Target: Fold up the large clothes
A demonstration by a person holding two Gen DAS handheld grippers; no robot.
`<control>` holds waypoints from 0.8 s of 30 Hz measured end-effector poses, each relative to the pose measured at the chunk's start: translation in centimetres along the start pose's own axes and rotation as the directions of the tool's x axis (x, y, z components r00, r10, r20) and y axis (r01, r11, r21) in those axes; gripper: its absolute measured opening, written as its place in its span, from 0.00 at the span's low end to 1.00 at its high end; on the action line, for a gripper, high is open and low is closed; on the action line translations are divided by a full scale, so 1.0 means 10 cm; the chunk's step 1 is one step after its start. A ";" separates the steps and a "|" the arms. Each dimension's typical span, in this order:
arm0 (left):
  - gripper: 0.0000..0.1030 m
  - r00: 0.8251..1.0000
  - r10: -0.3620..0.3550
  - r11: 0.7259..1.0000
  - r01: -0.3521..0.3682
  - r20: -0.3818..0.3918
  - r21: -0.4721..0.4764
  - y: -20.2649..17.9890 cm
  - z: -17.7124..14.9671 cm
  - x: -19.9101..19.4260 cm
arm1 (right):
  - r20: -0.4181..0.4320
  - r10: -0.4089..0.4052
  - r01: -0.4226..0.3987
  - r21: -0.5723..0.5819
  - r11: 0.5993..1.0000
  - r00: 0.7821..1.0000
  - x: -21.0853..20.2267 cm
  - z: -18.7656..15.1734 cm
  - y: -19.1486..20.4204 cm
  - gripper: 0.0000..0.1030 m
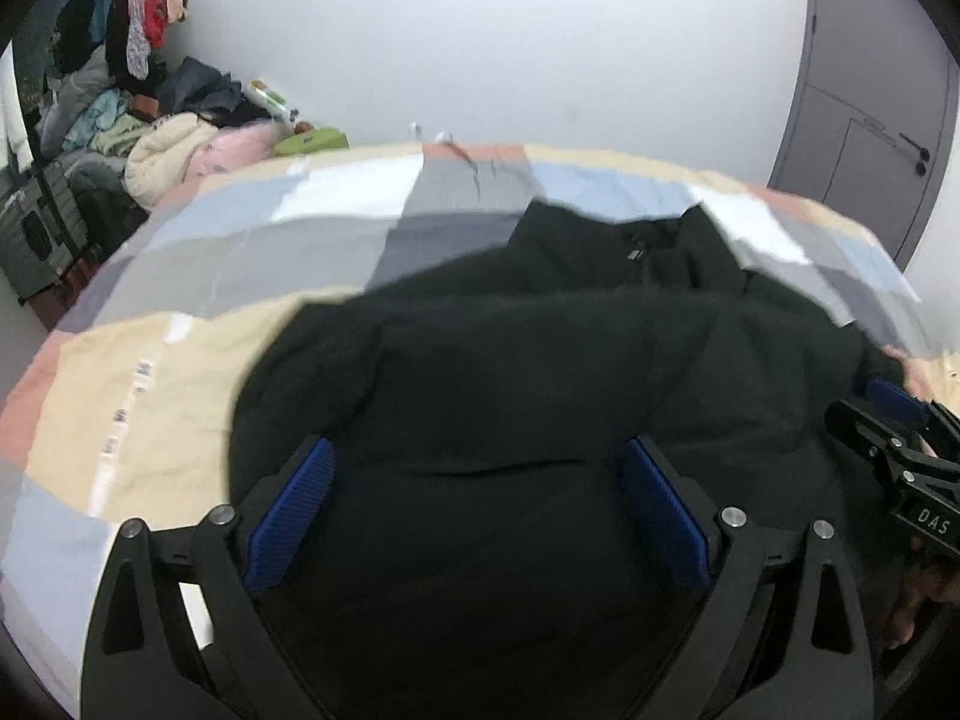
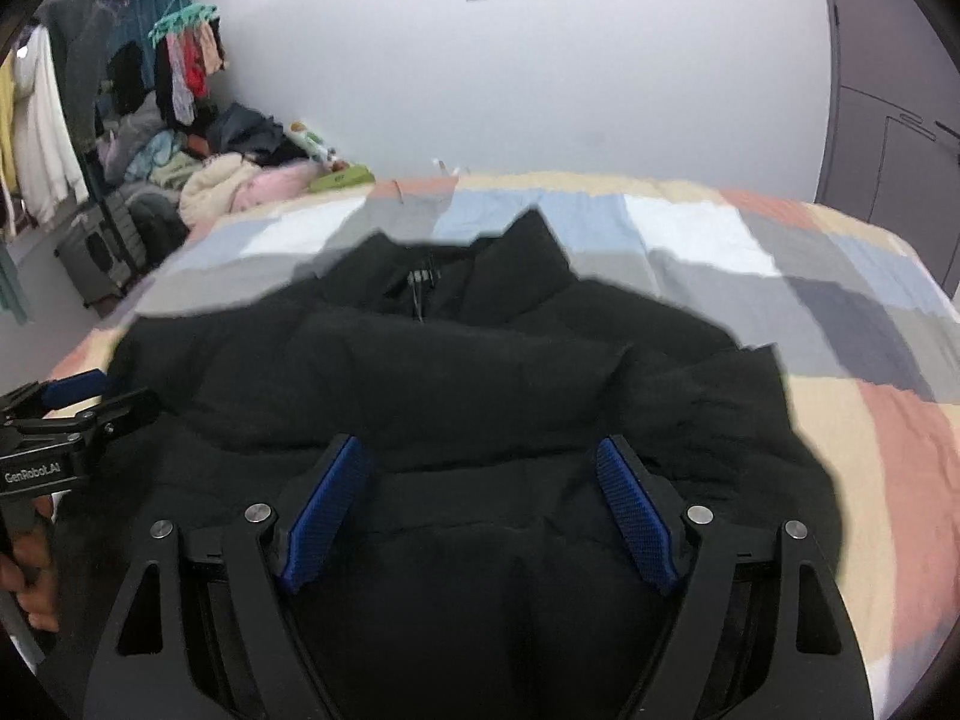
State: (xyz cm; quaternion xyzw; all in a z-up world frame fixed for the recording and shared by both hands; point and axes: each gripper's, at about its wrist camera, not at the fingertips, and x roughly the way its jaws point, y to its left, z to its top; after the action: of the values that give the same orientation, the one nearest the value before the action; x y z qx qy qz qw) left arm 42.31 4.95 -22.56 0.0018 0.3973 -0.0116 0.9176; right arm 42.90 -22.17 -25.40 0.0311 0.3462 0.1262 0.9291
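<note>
— Jacket lies spread on the bed, collar toward the wall, isn't it?
— Yes. Left gripper and right gripper both hover above its near hem, jaws wide apart, holding nothing.
— How will it handle?
— Puffy, soft, likely slippery — bulky rather than heavy. I'd pinch the hem corners or shoulder seams, where the padding thins.

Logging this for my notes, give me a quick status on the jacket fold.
Left gripper open, right gripper open, both over cloth. Black jacket on patchwork bedspread, collar far side. Nothing on top of it.
</note>
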 end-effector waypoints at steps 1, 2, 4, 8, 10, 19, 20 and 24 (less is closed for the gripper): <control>0.94 1.000 -0.001 1.000 0.000 0.016 0.007 -0.03 0.05 -0.18 | 0.013 0.004 -0.004 0.006 1.000 1.000 -0.11 0.04 0.01 0.76; 0.94 1.000 -0.003 1.000 0.003 0.028 0.011 -0.05 0.09 -0.33 | 0.033 0.009 -0.010 0.015 1.000 0.999 -0.30 0.09 0.01 0.76; 0.94 0.998 -0.016 1.000 0.016 0.053 0.013 -0.08 0.15 -0.60 | 0.064 0.010 -0.011 0.020 1.000 0.998 -0.59 0.17 0.03 0.76; 0.94 0.993 -0.031 0.999 0.029 0.115 0.024 -0.17 0.22 -1.25 | 0.129 0.001 0.000 -0.007 1.000 0.992 -1.20 0.26 0.14 0.77; 0.94 0.990 -0.039 0.999 0.034 0.134 0.036 -0.22 0.22 -1.51 | 0.161 0.015 -0.013 -0.011 1.000 0.987 -1.53 0.28 0.18 0.77; 0.94 0.977 -0.053 0.997 0.042 0.205 0.059 -0.40 -0.07 -2.69 | 0.252 0.020 -0.012 -0.032 0.999 0.968 -2.64 0.15 0.30 0.78; 0.94 0.977 -0.060 0.997 0.049 0.203 0.056 -0.40 -0.11 -2.75 | 0.254 0.021 -0.014 -0.031 0.999 0.967 -2.71 0.11 0.30 0.78; 0.94 0.977 -0.071 0.997 0.063 0.203 0.047 -0.36 -0.40 -2.98 | 0.261 0.023 -0.018 -0.023 1.000 0.965 -3.02 -0.09 0.27 0.78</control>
State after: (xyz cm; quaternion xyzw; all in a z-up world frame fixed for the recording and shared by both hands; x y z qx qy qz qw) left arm 18.87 1.95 -3.55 0.0059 0.3003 -0.0507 0.9525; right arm 19.73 -27.34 -6.49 0.0416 0.2192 0.1340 0.9655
